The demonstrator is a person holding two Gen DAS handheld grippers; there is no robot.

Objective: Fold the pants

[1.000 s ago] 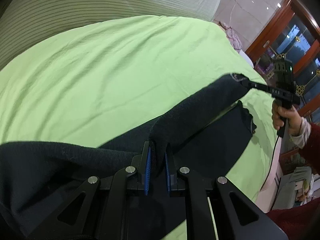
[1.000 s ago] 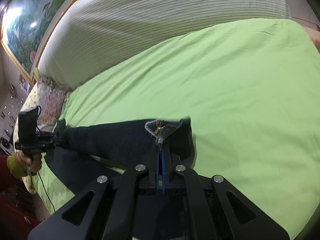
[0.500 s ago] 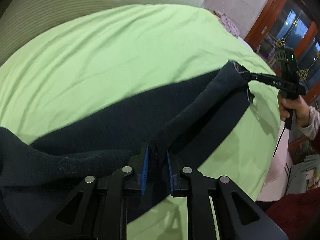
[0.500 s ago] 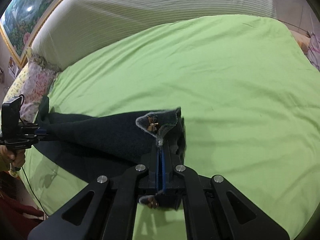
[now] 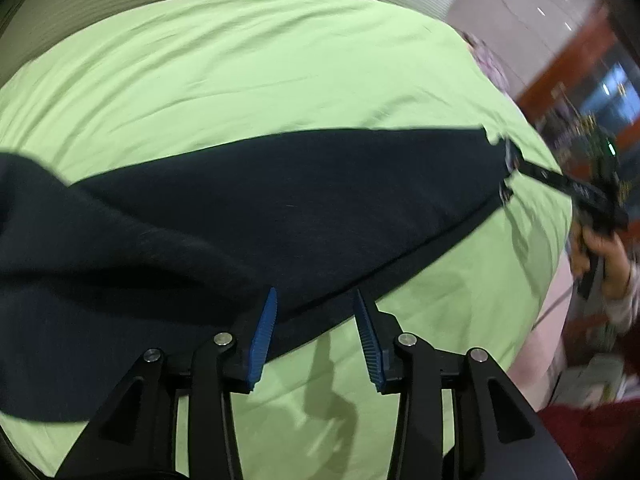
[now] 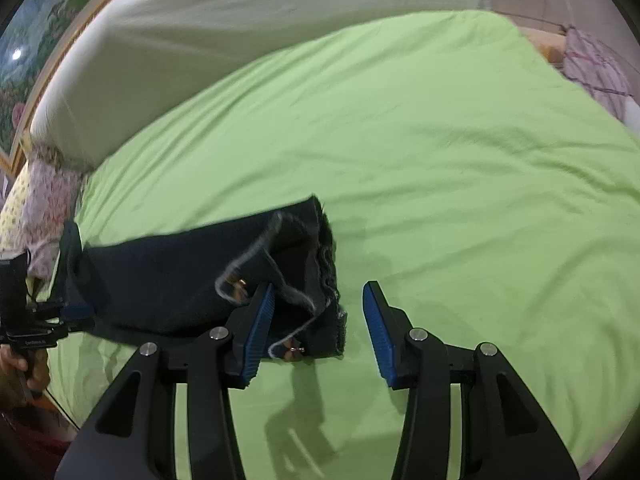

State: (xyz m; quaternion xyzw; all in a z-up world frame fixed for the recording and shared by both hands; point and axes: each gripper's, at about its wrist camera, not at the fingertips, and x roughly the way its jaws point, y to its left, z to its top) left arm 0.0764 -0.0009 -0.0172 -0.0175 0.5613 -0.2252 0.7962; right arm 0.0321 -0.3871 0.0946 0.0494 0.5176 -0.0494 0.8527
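Dark navy pants [image 5: 280,216] lie flat across the green bed sheet [image 5: 256,76], one leg laid over the other. My left gripper [image 5: 314,304] is open and empty at the pants' near edge, by the waist end. My right gripper [image 6: 318,300] is open and empty just above the sheet, its left finger beside the leg cuffs [image 6: 308,276]. The pants also show in the right wrist view [image 6: 168,276]. The right gripper shows far right in the left wrist view [image 5: 576,192], the left one far left in the right wrist view [image 6: 40,320].
A striped cream bolster [image 6: 224,40] lies along the head of the bed. A floral pillow [image 6: 44,196] sits at the left corner. The bed's right edge [image 5: 560,264] drops to the floor, with a wooden door frame [image 5: 568,52] beyond.
Both grippers carried the lifted pant leg over and down onto the other leg, then opened and let go. The pants now lie flat on the sheet.
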